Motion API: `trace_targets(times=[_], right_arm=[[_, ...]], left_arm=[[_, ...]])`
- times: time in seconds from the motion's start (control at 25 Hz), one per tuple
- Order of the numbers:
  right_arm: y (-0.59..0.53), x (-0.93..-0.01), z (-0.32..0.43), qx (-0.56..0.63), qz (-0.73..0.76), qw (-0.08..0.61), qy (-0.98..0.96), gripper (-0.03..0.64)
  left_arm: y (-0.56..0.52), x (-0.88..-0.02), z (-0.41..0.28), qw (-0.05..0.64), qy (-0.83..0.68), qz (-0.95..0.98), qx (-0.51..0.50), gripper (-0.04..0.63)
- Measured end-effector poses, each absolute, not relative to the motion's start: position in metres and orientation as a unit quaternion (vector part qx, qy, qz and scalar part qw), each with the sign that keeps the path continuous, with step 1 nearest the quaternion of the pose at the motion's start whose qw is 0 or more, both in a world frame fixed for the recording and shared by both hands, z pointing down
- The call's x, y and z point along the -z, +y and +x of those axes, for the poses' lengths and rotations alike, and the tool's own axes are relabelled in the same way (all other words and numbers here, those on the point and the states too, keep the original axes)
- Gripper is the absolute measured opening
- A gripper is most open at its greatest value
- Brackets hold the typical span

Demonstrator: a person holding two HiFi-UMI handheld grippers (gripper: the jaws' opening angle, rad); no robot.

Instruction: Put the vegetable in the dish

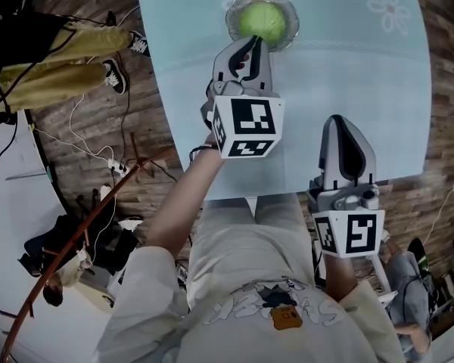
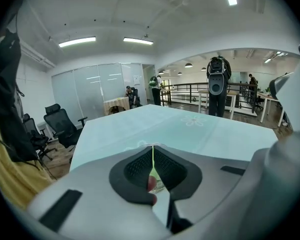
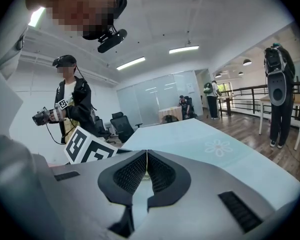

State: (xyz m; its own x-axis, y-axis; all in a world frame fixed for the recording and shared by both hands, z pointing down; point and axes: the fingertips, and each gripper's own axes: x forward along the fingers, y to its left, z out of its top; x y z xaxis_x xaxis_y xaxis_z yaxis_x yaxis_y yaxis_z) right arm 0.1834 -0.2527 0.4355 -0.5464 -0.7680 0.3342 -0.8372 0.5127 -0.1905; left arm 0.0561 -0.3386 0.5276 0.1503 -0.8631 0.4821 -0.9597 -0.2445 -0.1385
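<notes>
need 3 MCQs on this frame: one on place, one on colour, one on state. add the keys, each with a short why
1. Where is the vegetable?
A) in the dish
B) beside the dish
C) held in mid-air

2. What colour is the vegetable?
A) red
B) green
C) white

3. How do the left tongs stand?
A) wide open
B) shut on the vegetable
C) shut, empty

Keys:
1 A: in the head view the dish's glass rim rings the vegetable.
2 B: it shows pale green in the head view.
3 C: in the left gripper view the jaws meet with nothing gripped, and the vegetable lies in the dish.
</notes>
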Motion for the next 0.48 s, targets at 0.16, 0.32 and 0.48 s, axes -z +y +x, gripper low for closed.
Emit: trace_targets(times=[0.16, 0.32, 0.48], right_arm=[[-0.244, -0.424, 0.176, -0.166, 0.467, 0.105, -0.862, 0.023], [-0.225, -0.409, 0.166, -0.152, 0.469, 0.107, -0.863, 0.023], [-0.216, -0.394, 0.156, -0.143, 0.475, 0.105, -0.862, 0.023]], left_arm=[[-0.316, -0.509, 0.047, 0.111, -0.609, 0.751, -0.231, 0.008], [-0.282, -0.486, 0.041, 0.121, -0.607, 0.754, -0.218, 0.008], [-0.259, -0.464, 0.034, 0.121, -0.606, 0.759, -0.206, 0.008]])
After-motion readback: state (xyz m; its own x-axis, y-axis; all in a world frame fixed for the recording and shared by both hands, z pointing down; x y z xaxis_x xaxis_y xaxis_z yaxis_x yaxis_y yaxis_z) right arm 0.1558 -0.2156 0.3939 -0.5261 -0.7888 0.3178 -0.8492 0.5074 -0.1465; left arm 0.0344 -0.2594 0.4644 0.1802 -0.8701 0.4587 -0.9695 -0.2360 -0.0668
